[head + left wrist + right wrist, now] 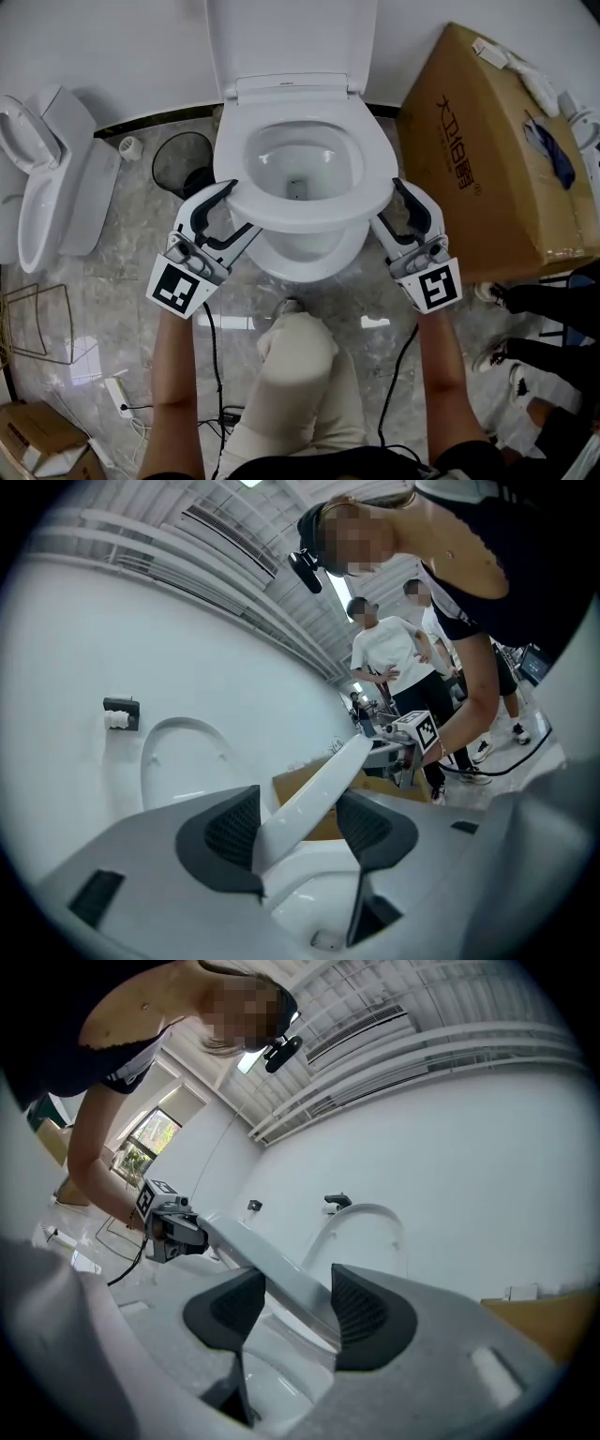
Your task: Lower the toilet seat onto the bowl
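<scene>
Head view: the left gripper (225,204) and right gripper (401,202) clasp the toilet seat (309,208) at its two sides, holding it tilted just above the bowl (314,255). Left gripper view: both fingers (230,829) pinch the seat's rim. Right gripper view: the fingers (364,1312) likewise clamp the rim.

From my remote station I read the toilet seat (309,214) as smooth, glossy white plastic, and the bowl (305,251) beneath as glazed and shiny. The floor (103,309) around the bowl is polished stone-look tile with glare. Right of the bowl is a matt brown cardboard box (487,150), left of it a black wire-mesh bin (178,161). The left gripper (300,827) and right gripper (295,1307) have matt grey shells and dark ribbed pads (230,832).
</scene>
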`<state>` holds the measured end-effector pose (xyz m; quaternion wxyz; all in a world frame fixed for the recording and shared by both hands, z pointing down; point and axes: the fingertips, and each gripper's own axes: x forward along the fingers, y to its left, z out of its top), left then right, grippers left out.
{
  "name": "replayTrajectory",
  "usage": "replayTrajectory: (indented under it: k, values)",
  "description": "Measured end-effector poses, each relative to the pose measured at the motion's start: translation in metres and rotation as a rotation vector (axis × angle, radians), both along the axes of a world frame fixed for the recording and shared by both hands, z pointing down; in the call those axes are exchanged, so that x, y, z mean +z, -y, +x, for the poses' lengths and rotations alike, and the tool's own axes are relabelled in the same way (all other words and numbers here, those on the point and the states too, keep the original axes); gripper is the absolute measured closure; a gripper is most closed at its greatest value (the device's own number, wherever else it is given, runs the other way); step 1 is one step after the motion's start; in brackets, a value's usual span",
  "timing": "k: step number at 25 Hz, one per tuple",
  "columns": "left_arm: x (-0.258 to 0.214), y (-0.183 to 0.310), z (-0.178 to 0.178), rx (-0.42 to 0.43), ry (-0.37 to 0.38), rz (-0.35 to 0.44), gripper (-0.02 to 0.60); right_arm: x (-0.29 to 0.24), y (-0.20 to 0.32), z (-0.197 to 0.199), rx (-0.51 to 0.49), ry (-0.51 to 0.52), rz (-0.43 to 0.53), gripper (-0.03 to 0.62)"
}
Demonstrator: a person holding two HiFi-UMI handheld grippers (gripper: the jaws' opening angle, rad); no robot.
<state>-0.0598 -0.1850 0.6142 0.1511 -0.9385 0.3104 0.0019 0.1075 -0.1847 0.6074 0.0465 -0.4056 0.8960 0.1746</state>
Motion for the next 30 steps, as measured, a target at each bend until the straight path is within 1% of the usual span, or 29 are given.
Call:
replayTrajectory:
  k: [10, 16, 17, 18, 19, 20, 21, 25, 30]
  values:
    - [0.047, -0.017, -0.002, -0.012, 0.050, 0.050, 0.346, 0.044, -0.019, 0.001, 0.025, -0.032, 0.048, 0.390]
    - [0.065, -0.024, -0.002, -0.019, 0.055, 0.060, 0.345, 0.062, -0.026, 0.000, 0.037, -0.047, 0.064, 0.388]
    - [0.070, -0.025, -0.003, -0.017, 0.088, 0.063, 0.346, 0.066, -0.027, 0.000, 0.040, -0.049, 0.063, 0.388]
    - [0.079, -0.026, -0.004, -0.013, 0.163, 0.072, 0.346, 0.069, -0.028, 0.000, 0.043, -0.052, 0.061, 0.387]
    - [0.090, -0.027, -0.005, -0.006, 0.264, 0.086, 0.346, 0.073, -0.029, 0.001, 0.046, -0.056, 0.060, 0.387]
    - [0.098, -0.028, -0.005, 0.000, 0.341, 0.099, 0.347, 0.077, -0.030, 0.001, 0.049, -0.062, 0.059, 0.387]
    - [0.103, -0.030, -0.005, 0.005, 0.376, 0.108, 0.347, 0.080, -0.031, 0.001, 0.051, -0.069, 0.057, 0.385]
    - [0.112, -0.033, -0.003, 0.014, 0.385, 0.126, 0.347, 0.095, -0.034, 0.001, 0.060, -0.102, 0.046, 0.383]
    - [0.124, -0.038, -0.001, 0.018, 0.425, 0.134, 0.346, 0.110, -0.038, 0.000, 0.070, -0.115, 0.027, 0.379]
